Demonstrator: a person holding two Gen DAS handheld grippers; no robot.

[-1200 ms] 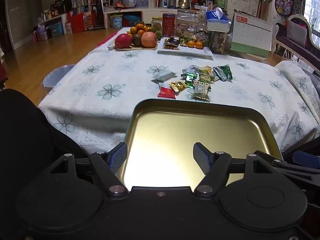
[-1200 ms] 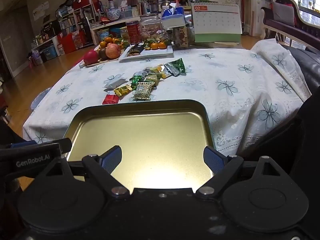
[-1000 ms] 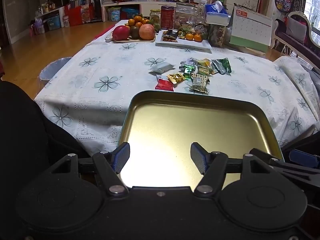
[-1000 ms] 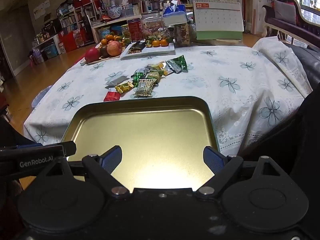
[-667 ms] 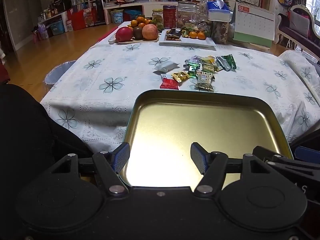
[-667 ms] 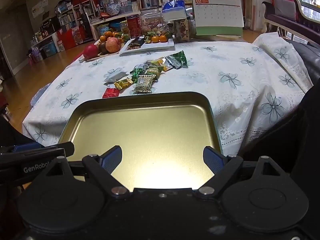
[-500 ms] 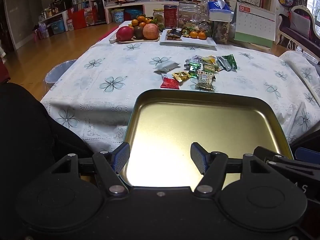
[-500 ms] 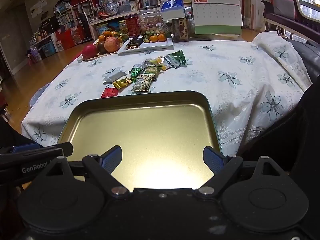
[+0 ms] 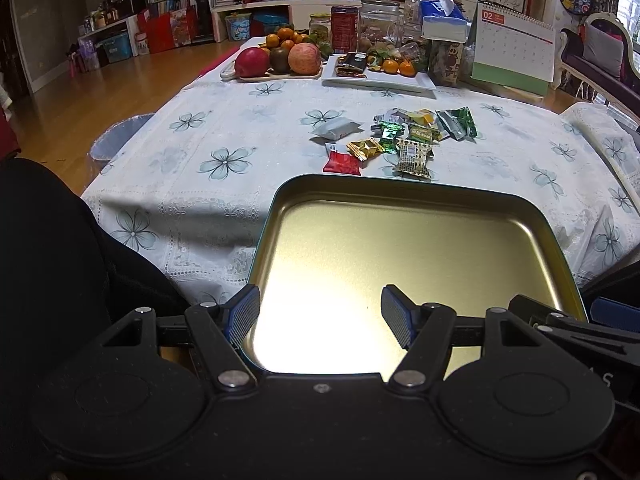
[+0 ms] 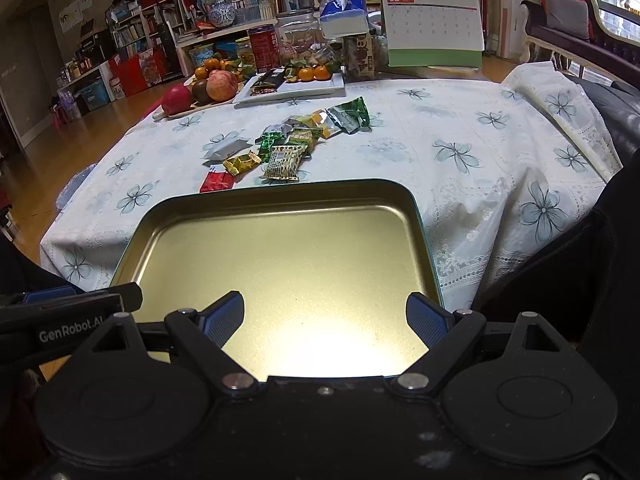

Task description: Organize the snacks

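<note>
An empty gold metal tray (image 9: 400,196) (image 10: 280,196) sits at the near edge of the table. Beyond it lies a pile of wrapped snacks (image 9: 412,136) (image 10: 296,140), with a red packet (image 9: 341,163) (image 10: 216,181) nearest the tray and a white packet (image 9: 335,128) (image 10: 226,148) to the left. My left gripper (image 9: 320,314) is open and empty over the tray's near left part. My right gripper (image 10: 326,316) is open wider and empty over the tray's near right part.
A floral tablecloth (image 9: 224,160) covers the table. At the far end stand a fruit board (image 9: 280,60), a white plate with oranges (image 9: 380,76), jars, a tissue box and a desk calendar (image 9: 514,50). A bin (image 9: 116,136) sits on the floor at left.
Both grippers have shifted slightly toward the table, so the tray and snacks sit a little differently in view. Neither gripper has opened or shut.
</note>
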